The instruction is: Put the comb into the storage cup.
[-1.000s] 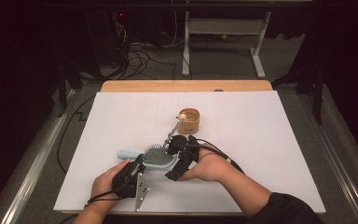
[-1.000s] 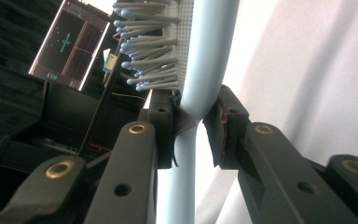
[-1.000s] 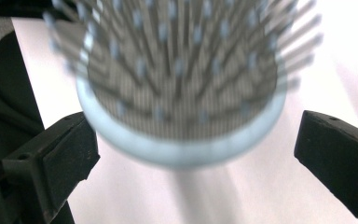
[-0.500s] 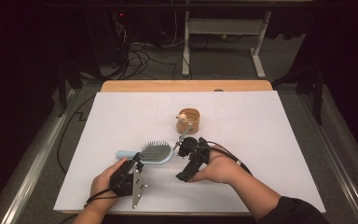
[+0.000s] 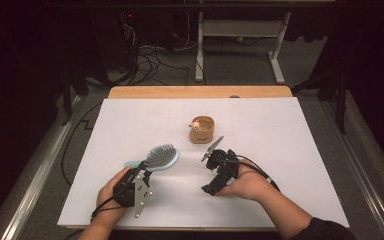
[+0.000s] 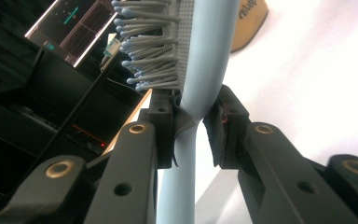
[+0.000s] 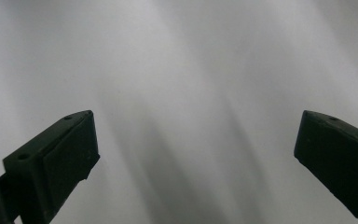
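your left gripper (image 5: 141,175) sat near the front left of the white desk (image 5: 290,150), and its fingers (image 6: 168,135) were clamped on the neck of the pale blue hairbrush (image 5: 159,158), just where the handle widens into the head. in the left gripper view the two pads pressed on either side of that neck, with the handle running down between the black arms and the bristles (image 6: 151,46) pointing off to the left of that view. from above, the brush head lay just beyond your left hand (image 5: 114,189), angled up and to the right, bristles facing upward, and the end of the handle stuck out to the left of the gripper. your right gripper (image 5: 219,165) was well apart from the brush, near the middle of the desk toward its front, held in your right hand (image 5: 247,184). its fingers (image 7: 58,154) stood wide apart with only blurred white desk between them. a small round tan container (image 5: 201,130) stood on the desk just beyond the right gripper, with a small pale object (image 5: 195,125) at its left rim that you could not make out clearly.
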A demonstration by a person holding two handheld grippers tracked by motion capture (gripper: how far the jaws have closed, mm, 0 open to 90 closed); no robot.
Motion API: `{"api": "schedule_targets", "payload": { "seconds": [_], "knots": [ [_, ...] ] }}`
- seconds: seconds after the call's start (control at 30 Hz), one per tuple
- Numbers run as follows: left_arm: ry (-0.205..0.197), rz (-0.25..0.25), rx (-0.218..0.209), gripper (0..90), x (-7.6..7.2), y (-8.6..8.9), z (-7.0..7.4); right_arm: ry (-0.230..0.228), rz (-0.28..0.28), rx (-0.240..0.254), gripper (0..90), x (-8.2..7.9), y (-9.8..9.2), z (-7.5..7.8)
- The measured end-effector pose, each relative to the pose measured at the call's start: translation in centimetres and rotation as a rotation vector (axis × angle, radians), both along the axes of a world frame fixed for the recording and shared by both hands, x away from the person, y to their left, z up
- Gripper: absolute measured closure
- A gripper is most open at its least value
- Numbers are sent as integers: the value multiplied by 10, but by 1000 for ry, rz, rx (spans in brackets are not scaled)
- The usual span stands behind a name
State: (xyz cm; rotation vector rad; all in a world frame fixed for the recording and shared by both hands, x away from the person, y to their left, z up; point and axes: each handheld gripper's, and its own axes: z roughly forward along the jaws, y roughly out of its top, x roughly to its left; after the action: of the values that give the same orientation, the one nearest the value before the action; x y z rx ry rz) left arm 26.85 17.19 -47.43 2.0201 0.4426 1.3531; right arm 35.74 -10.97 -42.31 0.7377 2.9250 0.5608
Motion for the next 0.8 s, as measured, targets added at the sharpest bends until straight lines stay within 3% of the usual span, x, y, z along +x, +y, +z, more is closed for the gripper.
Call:
{"api": "schedule_targets", "payload": {
  "seconds": [0.5,0.8],
  "knots": [
    [32,14,-112,733,3,8,6,8,-50,-52,1,-1,-38,-14],
    [39,24,-139,733,4,11,7,14,-69,-96,1,-4,-63,-20]
  ]
}}
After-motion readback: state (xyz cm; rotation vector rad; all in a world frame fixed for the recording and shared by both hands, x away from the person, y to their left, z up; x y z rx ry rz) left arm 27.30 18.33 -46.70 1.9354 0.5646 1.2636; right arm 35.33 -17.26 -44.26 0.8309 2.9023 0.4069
